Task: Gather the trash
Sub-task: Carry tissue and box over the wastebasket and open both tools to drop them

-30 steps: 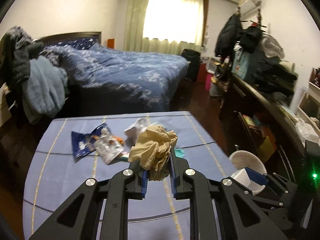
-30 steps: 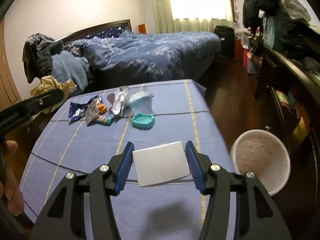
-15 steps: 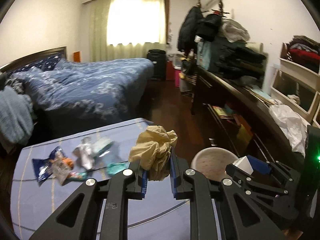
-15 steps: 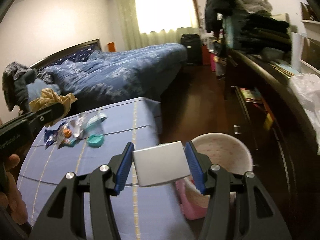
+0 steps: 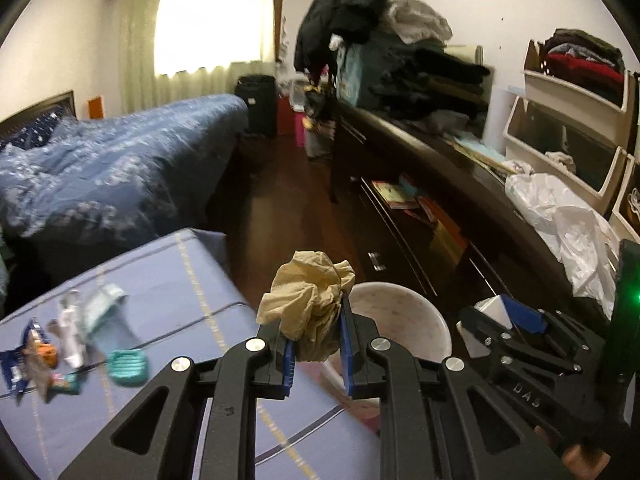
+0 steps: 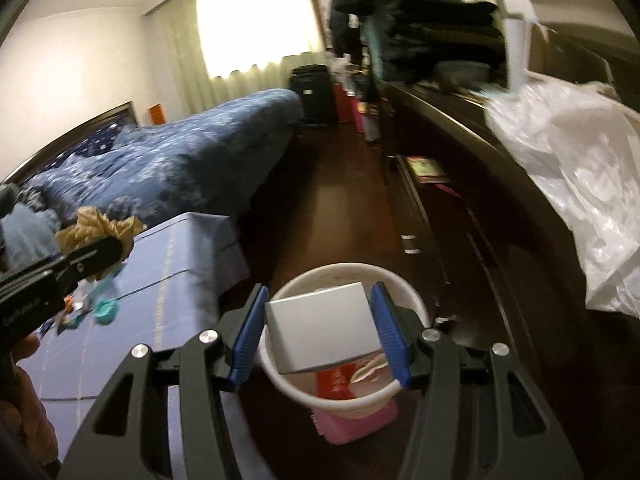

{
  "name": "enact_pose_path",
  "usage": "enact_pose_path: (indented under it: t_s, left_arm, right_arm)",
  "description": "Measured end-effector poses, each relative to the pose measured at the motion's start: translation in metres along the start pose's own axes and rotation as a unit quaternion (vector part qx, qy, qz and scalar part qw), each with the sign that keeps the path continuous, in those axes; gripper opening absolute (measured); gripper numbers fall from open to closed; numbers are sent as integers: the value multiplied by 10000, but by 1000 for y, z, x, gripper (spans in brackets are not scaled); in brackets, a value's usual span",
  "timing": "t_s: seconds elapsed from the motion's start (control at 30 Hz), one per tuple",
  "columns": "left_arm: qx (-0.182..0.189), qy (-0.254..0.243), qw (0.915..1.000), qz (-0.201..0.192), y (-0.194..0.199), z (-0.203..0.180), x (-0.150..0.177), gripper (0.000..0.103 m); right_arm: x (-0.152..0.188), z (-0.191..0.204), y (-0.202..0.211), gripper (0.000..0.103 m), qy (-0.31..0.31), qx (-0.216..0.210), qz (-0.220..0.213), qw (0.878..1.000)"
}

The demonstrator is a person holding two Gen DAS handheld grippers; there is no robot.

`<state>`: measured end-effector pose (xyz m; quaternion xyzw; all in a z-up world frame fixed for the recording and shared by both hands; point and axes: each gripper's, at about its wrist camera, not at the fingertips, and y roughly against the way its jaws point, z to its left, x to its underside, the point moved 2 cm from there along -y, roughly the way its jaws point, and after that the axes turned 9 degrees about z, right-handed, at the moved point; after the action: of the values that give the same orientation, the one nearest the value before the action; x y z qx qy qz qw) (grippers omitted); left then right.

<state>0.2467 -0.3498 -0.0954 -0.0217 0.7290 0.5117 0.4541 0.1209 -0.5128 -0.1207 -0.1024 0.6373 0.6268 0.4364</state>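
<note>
My left gripper [image 5: 316,344] is shut on a crumpled tan paper wad [image 5: 306,304], held over the table's right edge just left of the white trash bin [image 5: 416,316]. My right gripper [image 6: 320,332] is shut on a small grey-white box [image 6: 324,326], which hangs right above the white trash bin [image 6: 296,284]; red and white scraps lie inside it. In the left wrist view the right gripper [image 5: 500,316] with its box shows at the right. In the right wrist view the left gripper's fingers [image 6: 92,256] and the wad [image 6: 100,226] show at the left.
Wrappers, a clear cup and a teal lid [image 5: 128,366] lie on the blue-clothed table [image 5: 168,276]. The bin stands on a pink base [image 6: 352,420] on dark floor. A dark dresser [image 5: 440,184] with a white plastic bag [image 5: 560,216] runs along the right; a blue bed [image 5: 112,168] is behind.
Both grippers have swung to the right, away from the table's middle. The box now hangs over the bin, and the wad is at the table's right edge beside it. Both grips are unchanged.
</note>
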Motion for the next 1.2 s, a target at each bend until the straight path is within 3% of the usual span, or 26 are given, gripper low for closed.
enact_pose_path:
  t_s: [0.3,0.83,0.93,1.03,1.1,1.2]
  left_arm:
    - [478,59,9969,619,-69,-22,-20,18]
    - [681,-47,9937,891,-122,-49,-43,24]
    - [738,-13,9933,894,-123,-50,-46,43]
    - [812,44,9932,835,-121,-49,-49,70]
    - [790,50,9940,759,-118,-49,-51,76]
    - [765,56,9946,694,-112,-46,-52,77]
  right_arm:
    - [-6,-29,-51,54,-137,158,270,9994]
    - [2,-22,-105,56,162,210,526,9983]
    - [2,-24,-109,57,150,189,548,9982]
    - [1,-25,-110,65,130,211,511,9984]
    - [1,-26,-110,65,111,213,517,9984]
    - [1,-26,-108,65,104,243,522,9983]
